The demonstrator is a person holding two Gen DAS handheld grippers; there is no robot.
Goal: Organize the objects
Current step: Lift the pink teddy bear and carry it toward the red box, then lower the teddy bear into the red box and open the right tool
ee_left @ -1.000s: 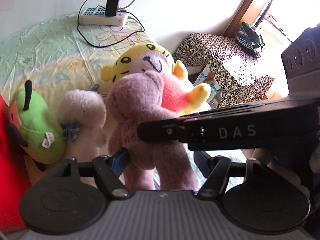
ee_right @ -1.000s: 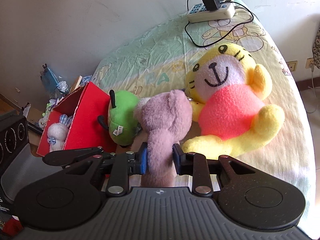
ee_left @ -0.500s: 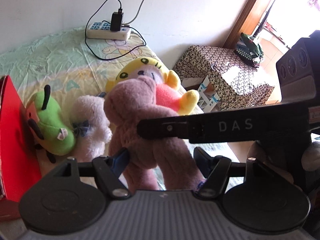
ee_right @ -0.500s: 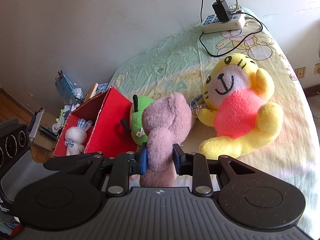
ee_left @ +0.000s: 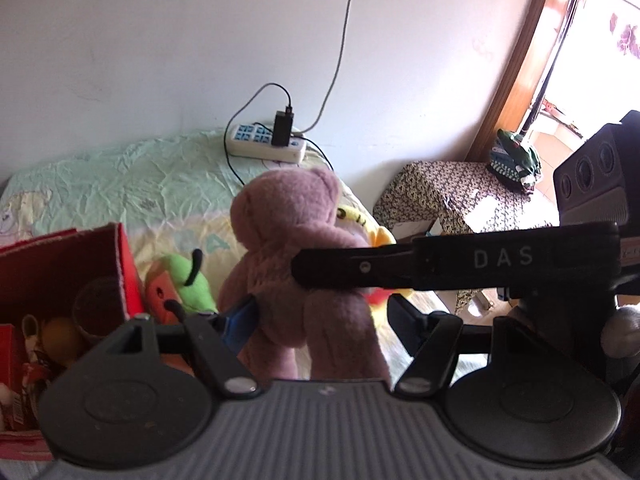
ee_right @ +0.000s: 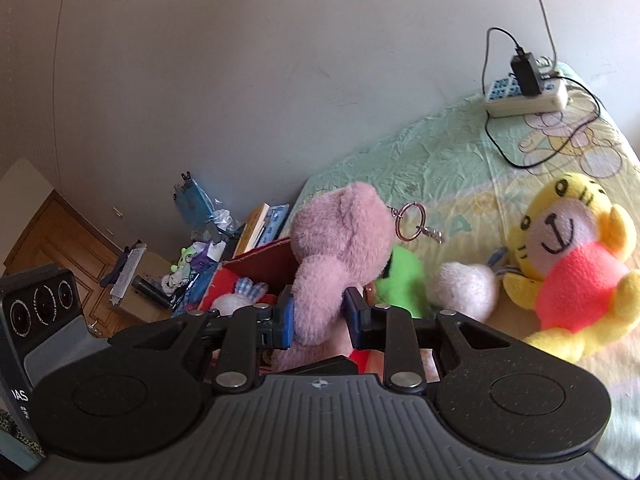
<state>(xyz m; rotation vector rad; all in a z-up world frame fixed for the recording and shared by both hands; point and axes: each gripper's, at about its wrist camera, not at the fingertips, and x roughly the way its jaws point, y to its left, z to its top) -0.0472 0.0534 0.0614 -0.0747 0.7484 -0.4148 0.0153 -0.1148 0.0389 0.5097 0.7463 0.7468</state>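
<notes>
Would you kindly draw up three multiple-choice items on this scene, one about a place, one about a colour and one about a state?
1. Where does the power strip lie?
A. on the bed sheet near the wall
B. inside the red box
C. on the patterned side table

2. What colour is the belly of the yellow plush?
A. blue
B. pink-red
C. green

3. How do the jaws of the right gripper stand?
A. wide open, nothing between them
B. shut on the pink bear
C. shut on the green plush

Answers:
1 A, the strip rests on the pale green sheet by the wall.
2 B, a bright pink-red patch fills its front.
3 B, both blue pads press the pink bear in the right wrist view.
</notes>
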